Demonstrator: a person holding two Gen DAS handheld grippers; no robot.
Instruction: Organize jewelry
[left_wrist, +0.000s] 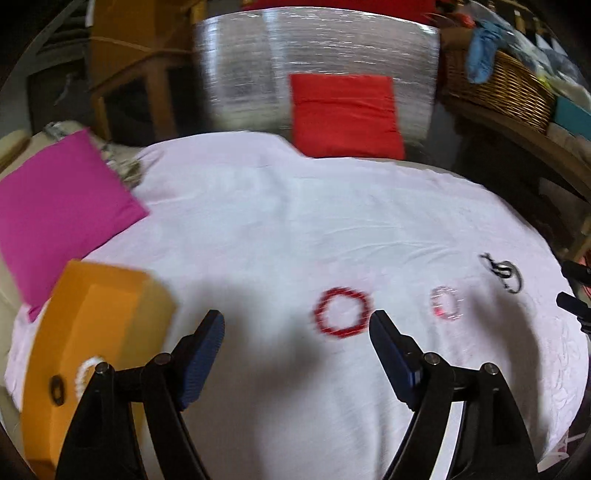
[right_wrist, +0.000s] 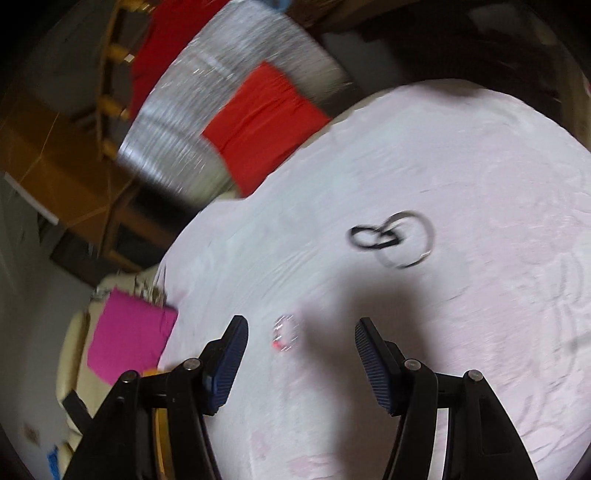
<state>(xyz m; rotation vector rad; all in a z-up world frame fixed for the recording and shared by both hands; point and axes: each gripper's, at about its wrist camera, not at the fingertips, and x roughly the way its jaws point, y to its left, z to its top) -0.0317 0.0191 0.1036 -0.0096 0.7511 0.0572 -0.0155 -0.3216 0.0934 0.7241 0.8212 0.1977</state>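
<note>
On the white cloth (left_wrist: 295, 221) lie a red beaded bracelet (left_wrist: 341, 313), a small clear-and-red bracelet (left_wrist: 447, 302) and dark bracelets (left_wrist: 504, 273). An orange box (left_wrist: 92, 332) at the left holds a white bead bracelet (left_wrist: 86, 369) and a dark ring (left_wrist: 57, 387). My left gripper (left_wrist: 297, 325) is open and empty, just short of the red bracelet. My right gripper (right_wrist: 301, 332) is open and empty above the small clear bracelet (right_wrist: 285, 333). The dark bracelets (right_wrist: 391, 238) lie farther ahead of it on the cloth (right_wrist: 480, 166).
A magenta cushion (left_wrist: 55, 206) lies at the cloth's left edge, a red cushion (left_wrist: 345, 114) at its far edge against a silver sheet (left_wrist: 314, 55). A wicker basket (left_wrist: 502, 85) stands at the right rear. Wooden furniture (left_wrist: 129, 55) stands behind.
</note>
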